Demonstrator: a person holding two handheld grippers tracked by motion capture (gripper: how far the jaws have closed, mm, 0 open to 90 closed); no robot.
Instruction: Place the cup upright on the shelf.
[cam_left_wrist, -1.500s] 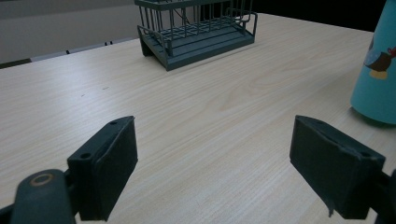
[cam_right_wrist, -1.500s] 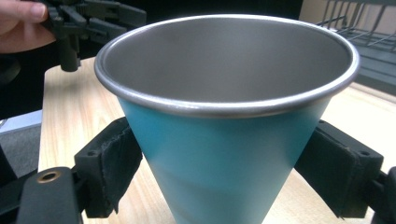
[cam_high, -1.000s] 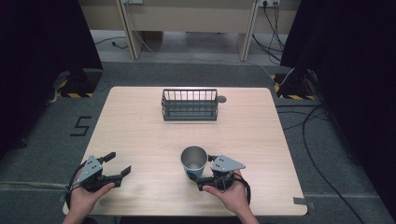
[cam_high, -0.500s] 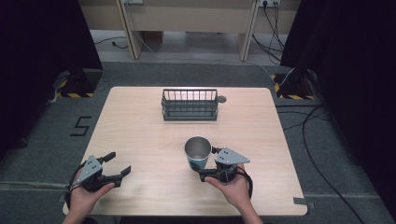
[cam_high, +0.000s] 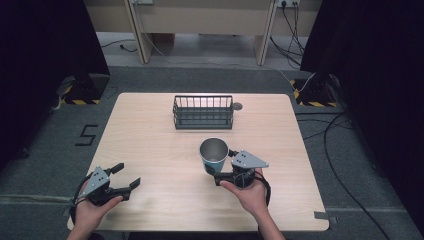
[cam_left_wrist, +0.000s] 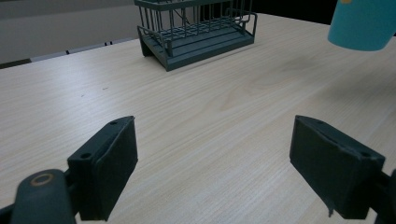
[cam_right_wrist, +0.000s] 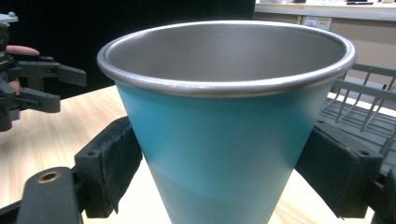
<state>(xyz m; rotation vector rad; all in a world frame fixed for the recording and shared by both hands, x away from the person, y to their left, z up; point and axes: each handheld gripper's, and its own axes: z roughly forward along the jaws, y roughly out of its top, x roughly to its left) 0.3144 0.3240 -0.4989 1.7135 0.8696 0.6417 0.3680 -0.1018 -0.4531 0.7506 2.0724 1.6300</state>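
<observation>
A cup (cam_high: 214, 153), teal outside and bare metal inside, hangs upright a little above the table with its mouth up. My right gripper (cam_high: 211, 174) is shut on its lower wall, one pad on each side. In the right gripper view the cup (cam_right_wrist: 229, 116) stands between the two black pads (cam_right_wrist: 109, 163). In the left gripper view the cup's base (cam_left_wrist: 362, 23) floats above its shadow on the table. My left gripper (cam_high: 127, 176) rests low at the table's near left, open with nothing between its jaws (cam_left_wrist: 215, 172).
A dark wire rack (cam_high: 203, 112) stands at the far middle of the wooden table (cam_high: 150, 145), beyond the cup. A small dark round disc (cam_high: 237, 106) lies by the rack's right end. Cables run over the floor to the right.
My right gripper has carried the cup up and away from the person, toward the rack. The left gripper has stayed where it was.
</observation>
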